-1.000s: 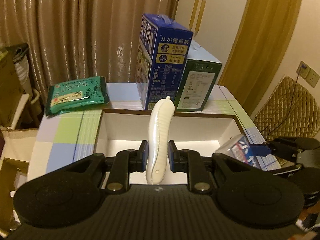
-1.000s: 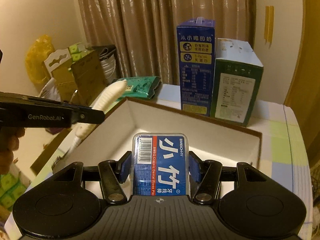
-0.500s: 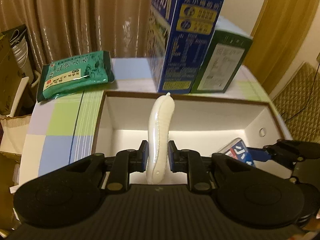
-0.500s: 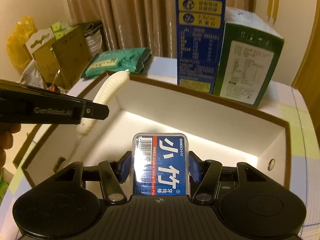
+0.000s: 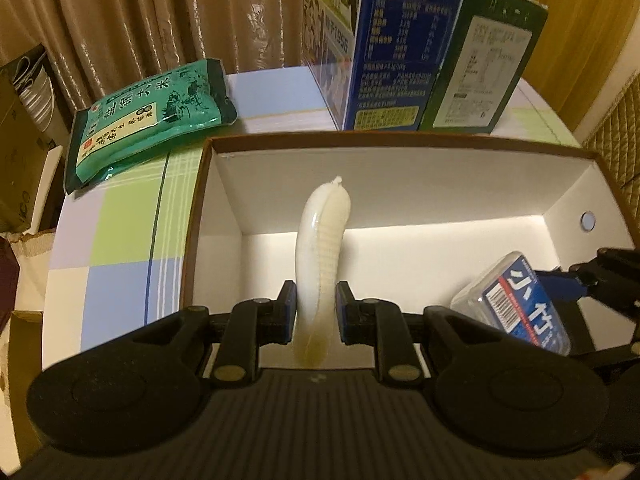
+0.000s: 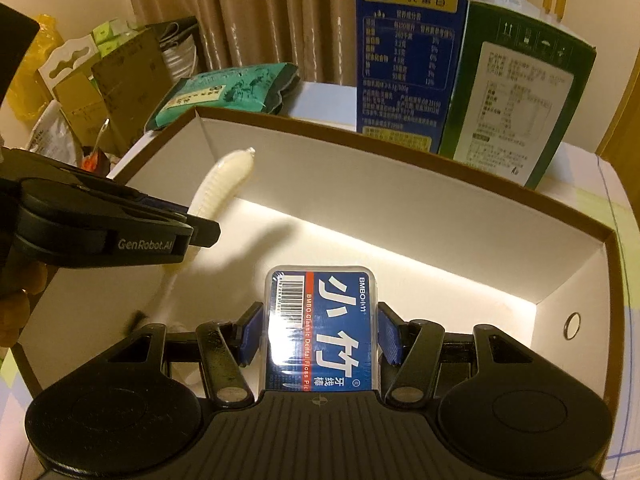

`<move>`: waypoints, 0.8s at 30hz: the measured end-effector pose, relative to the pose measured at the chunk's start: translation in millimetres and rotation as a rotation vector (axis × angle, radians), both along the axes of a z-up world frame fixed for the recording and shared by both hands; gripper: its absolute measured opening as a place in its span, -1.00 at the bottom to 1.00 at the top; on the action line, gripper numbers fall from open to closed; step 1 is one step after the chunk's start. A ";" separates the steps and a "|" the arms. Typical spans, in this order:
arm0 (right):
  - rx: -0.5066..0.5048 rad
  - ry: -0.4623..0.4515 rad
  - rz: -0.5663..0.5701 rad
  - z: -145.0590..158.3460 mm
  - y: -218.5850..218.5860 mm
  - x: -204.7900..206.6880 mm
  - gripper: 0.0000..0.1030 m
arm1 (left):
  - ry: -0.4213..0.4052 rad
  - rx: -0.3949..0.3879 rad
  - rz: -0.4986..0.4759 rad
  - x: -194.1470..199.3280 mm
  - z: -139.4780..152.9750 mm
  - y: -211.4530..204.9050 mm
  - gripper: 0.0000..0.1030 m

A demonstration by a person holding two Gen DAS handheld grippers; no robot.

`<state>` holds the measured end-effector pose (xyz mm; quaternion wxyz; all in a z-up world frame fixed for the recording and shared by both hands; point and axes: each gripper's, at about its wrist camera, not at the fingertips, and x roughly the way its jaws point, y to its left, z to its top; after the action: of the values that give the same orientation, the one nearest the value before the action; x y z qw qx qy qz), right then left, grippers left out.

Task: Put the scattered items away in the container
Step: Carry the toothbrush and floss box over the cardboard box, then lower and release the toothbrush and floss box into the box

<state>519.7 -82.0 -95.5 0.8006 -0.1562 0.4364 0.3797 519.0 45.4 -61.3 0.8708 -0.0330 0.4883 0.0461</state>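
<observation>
My left gripper (image 5: 316, 306) is shut on a long white ribbed plastic piece (image 5: 322, 248), which stands up between the pads over the white inside of the brown-rimmed box (image 5: 400, 138). The same white piece (image 6: 224, 184) shows at the left in the right wrist view, slanting out of the left gripper (image 6: 192, 224). My right gripper (image 6: 318, 334) is shut on a blue dental floss box (image 6: 324, 328) and holds it low inside the brown-rimmed box (image 6: 440, 172). In the left wrist view the floss box (image 5: 520, 304) appears at the right, between blue pads.
A green packet (image 5: 148, 120) lies on the checked tablecloth (image 5: 120, 232) left of the box. A tall blue carton (image 5: 392, 44) and a green carton (image 5: 484, 64) stand behind it. Cardboard and bags (image 6: 100, 76) crowd the far left. A person's hand (image 6: 16, 304) grips the left tool.
Both grippers have sunk and tilted down into the box with their items still held. The cartons and packet loom larger; the box's white floor now fills the view.
</observation>
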 end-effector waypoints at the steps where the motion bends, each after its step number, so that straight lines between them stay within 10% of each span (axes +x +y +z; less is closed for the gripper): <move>1: -0.002 0.001 -0.001 -0.8 0.4 -0.3 0.07 | 0.001 0.001 -0.008 0.1 -1.2 -0.3 -0.67; 24: -0.010 0.027 0.005 -11.0 3.8 -0.4 0.07 | 0.010 0.023 -0.047 -2.5 -4.1 -4.0 -0.67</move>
<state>519.3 -78.2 -106.5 0.7929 -0.1564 0.4485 0.3818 516.6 41.4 -65.5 0.8695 -0.0115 0.4929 0.0314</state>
